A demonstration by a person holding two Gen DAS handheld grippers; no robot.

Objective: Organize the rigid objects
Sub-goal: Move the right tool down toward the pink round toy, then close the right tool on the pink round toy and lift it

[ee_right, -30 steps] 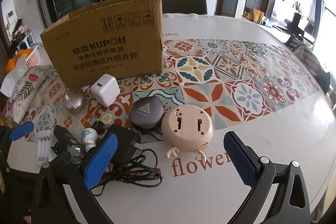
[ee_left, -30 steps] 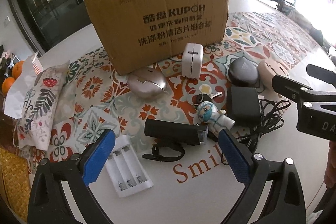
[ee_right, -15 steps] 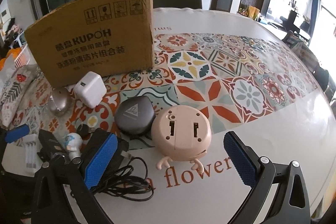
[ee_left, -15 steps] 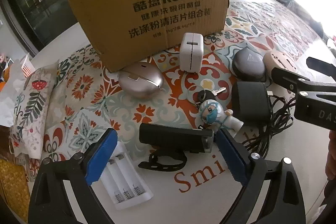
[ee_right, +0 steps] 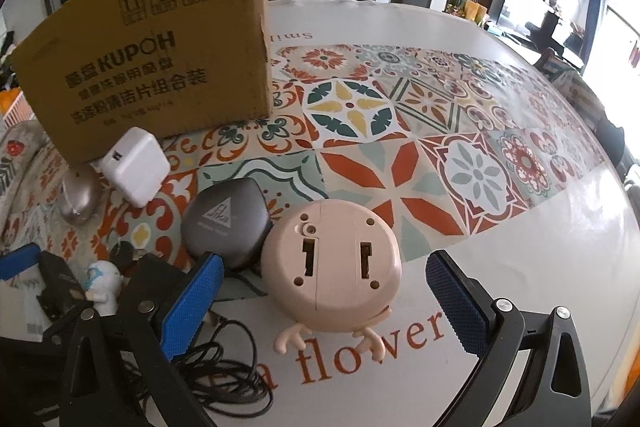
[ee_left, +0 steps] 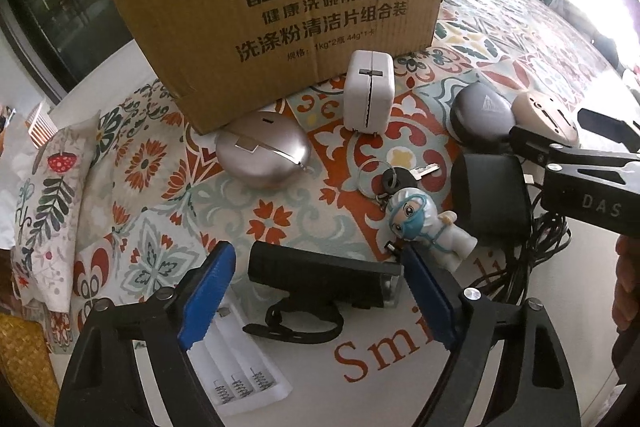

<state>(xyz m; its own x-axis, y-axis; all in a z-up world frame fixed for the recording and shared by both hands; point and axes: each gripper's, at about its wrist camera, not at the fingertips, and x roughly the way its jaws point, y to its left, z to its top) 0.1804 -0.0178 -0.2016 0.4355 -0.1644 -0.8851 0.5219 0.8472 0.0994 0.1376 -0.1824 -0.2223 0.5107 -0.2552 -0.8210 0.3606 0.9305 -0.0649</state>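
Blue pads of the left hand-held gripper (ee_left: 316, 287) stand apart and are closing at the bottom centre of the left wrist view, with the black bike light (ee_left: 324, 277) lying between them, not yet pressed. Below left of it lies a white battery holder (ee_left: 236, 367); upper right of it, an astronaut keychain figure (ee_left: 424, 227) with a key (ee_left: 404, 179). Further up sit a silver oval case (ee_left: 264, 157), a white charger (ee_left: 370, 93) and the cardboard box (ee_left: 280, 7). At the right, a black power adapter (ee_left: 490, 199) rests on the patterned counter (ee_left: 132, 163).

In the right wrist view, the right hand-held gripper (ee_right: 324, 291) is spread wide at the bottom, either side of a pink round toy (ee_right: 332, 263) without touching it. A grey pouch (ee_right: 224, 223) lies just to its upper left.
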